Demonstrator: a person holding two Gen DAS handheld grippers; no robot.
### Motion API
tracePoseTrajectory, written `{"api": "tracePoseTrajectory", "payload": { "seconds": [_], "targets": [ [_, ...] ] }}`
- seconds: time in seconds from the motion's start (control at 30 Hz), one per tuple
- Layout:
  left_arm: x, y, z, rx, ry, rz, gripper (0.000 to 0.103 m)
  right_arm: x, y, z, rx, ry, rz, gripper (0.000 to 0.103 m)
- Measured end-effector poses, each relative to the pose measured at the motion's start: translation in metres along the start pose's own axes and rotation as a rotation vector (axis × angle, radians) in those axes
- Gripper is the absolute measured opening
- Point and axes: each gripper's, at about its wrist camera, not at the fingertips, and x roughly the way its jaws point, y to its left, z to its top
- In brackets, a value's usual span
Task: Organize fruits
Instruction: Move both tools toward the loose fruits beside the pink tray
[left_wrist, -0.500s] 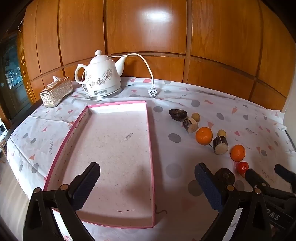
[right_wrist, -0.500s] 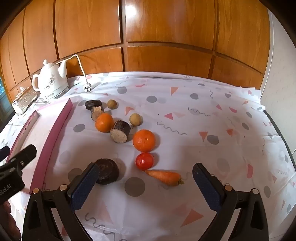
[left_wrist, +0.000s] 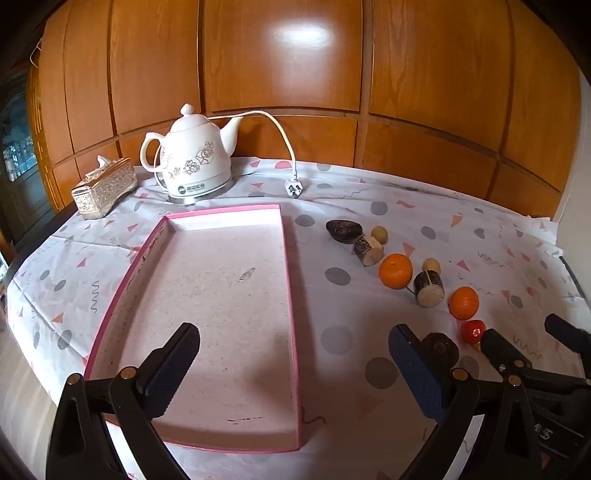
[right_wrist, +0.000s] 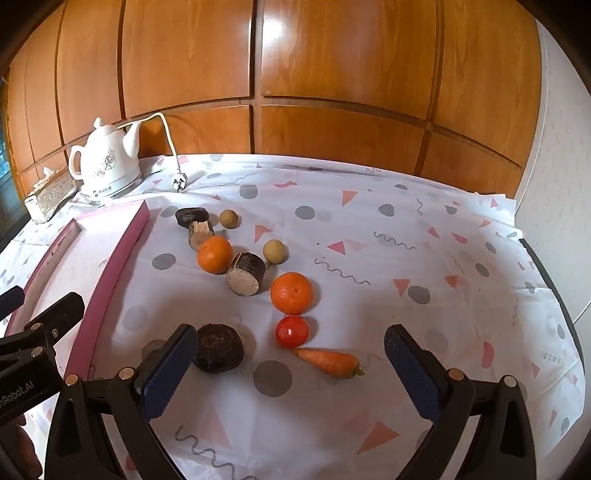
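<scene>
Since half a second ago nothing on your desk (right_wrist: 369, 229) has shifted, and both views sit almost as they did. Your left hand-held gripper (left_wrist: 293, 363) hovers over the near end of the pink tray (left_wrist: 291, 314), jaws spread wide with nothing between them. Your right hand-held gripper (right_wrist: 288, 363) is just as wide and empty, poised above the carrot (right_wrist: 327, 362) and tomato (right_wrist: 291, 331). The fruits lie in a loose line right of the tray, outside it: two oranges (right_wrist: 291, 292), two small tan round fruits (right_wrist: 274, 251) and several dark pieces (right_wrist: 218, 352).
</scene>
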Motion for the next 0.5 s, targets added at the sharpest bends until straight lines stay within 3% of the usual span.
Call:
{"api": "tracePoseTrajectory", "payload": {
  "seconds": [0.5],
  "targets": [
    [-0.0016,0.0021,-0.0009,-0.012,0.002,-0.011,0.103,-0.0017,0.0031,0.0002,-0.013,0.001,0.006,0.103]
  ]
}}
